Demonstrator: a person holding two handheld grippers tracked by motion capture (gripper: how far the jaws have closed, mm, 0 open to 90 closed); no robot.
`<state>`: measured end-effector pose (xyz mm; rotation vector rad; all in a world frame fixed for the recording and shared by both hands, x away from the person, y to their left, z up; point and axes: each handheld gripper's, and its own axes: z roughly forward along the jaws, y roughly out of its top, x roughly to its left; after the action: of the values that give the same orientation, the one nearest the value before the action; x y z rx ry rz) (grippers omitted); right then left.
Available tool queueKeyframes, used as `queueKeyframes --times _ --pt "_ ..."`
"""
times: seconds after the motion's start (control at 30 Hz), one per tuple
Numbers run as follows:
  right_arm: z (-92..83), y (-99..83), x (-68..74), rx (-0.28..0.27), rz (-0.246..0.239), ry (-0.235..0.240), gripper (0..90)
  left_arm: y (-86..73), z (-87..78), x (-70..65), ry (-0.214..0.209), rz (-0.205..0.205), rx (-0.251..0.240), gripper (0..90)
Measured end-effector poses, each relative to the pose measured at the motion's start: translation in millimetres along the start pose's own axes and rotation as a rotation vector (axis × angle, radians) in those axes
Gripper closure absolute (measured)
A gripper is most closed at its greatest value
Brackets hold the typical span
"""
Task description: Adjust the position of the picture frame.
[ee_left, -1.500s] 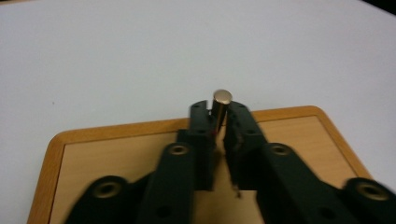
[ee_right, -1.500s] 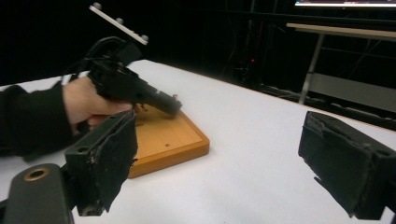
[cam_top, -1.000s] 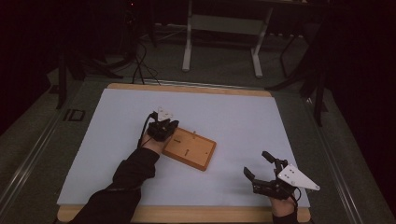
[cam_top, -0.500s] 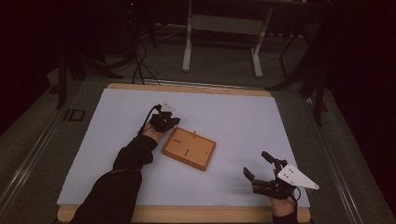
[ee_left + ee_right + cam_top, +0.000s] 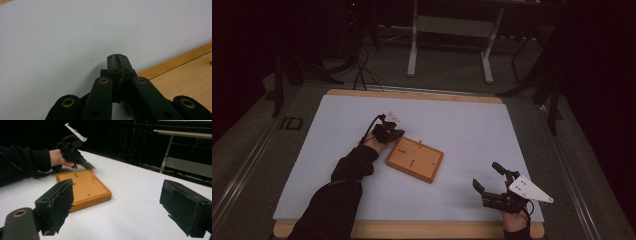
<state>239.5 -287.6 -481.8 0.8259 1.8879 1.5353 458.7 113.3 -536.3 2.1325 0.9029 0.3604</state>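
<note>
**Two grippers, one wooden board**

One wooden board lies flat near the middle of the white surface, turned at a slant, with a small upright peg standing in its far corner and small holes in its top face. At about ten o'clock from the board, the left gripper sits low just off the board's corner — its jaws are clenched tight together, the tips meeting over the white sheet beside the board's edge, as the left gripper view shows. Whether anything thin is pinched between them I cannot tell. At roughly four o'clock from the board, well apart from it, the right gripper is held near the front edge of the surface — its jaws released and spread wide, nothing between them.
</note>
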Motion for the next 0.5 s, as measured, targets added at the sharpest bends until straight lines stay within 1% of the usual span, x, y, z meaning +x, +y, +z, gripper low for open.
queueKeyframes --times 0.03,0.07,0.13,0.2,0.23,0.3,0.33,0.4,0.43,0.5 --pt "0.2 0.0 -0.1 0.001 -0.001 -0.001 11.5 -0.1 -0.4 -1.0 -0.004 0.01 0.002 90.0" --pt "0.3 0.0 -0.1 0.0 0.0 -0.001 11.5 0.0 -0.7 -2.1 0.002 0.024 0.006 90.0" --pt "0.4 0.0 0.2 0.001 -0.002 -0.001 11.5 -0.5 -0.9 -2.3 -0.011 0.019 0.005 90.0" --pt "0.4 0.1 0.5 0.002 -0.002 -0.001 11.5 -0.6 -1.5 -5.1 -0.01 0.028 0.005 90.0" --pt "0.3 0.1 0.3 0.001 -0.002 0.0 11.5 -0.7 -1.4 -7.2 -0.016 0.036 0.003 90.0" --pt "-0.1 0.2 0.1 0.0 -0.002 -0.002 11.5 -0.3 -1.9 -12.1 -0.038 0.062 0.013 90.0" --pt "-0.2 0.1 0.0 0.0 0.0 -0.002 11.5 0.1 -2.6 -15.2 -0.034 0.075 0.014 90.0" --pt "-0.2 0.2 -0.1 0.001 0.001 0.0 11.5 0.4 -3.5 -19.0 -0.045 0.101 0.021 90.0" --pt "-0.1 0.1 0.1 0.001 -0.001 0.0 11.5 0.5 -3.4 -20.1 -0.041 0.108 0.023 90.0" --pt "0.2 0.0 0.2 -0.002 0.003 0.006 11.5 0.8 -3.0 -18.4 -0.053 0.099 0.014 90.0"
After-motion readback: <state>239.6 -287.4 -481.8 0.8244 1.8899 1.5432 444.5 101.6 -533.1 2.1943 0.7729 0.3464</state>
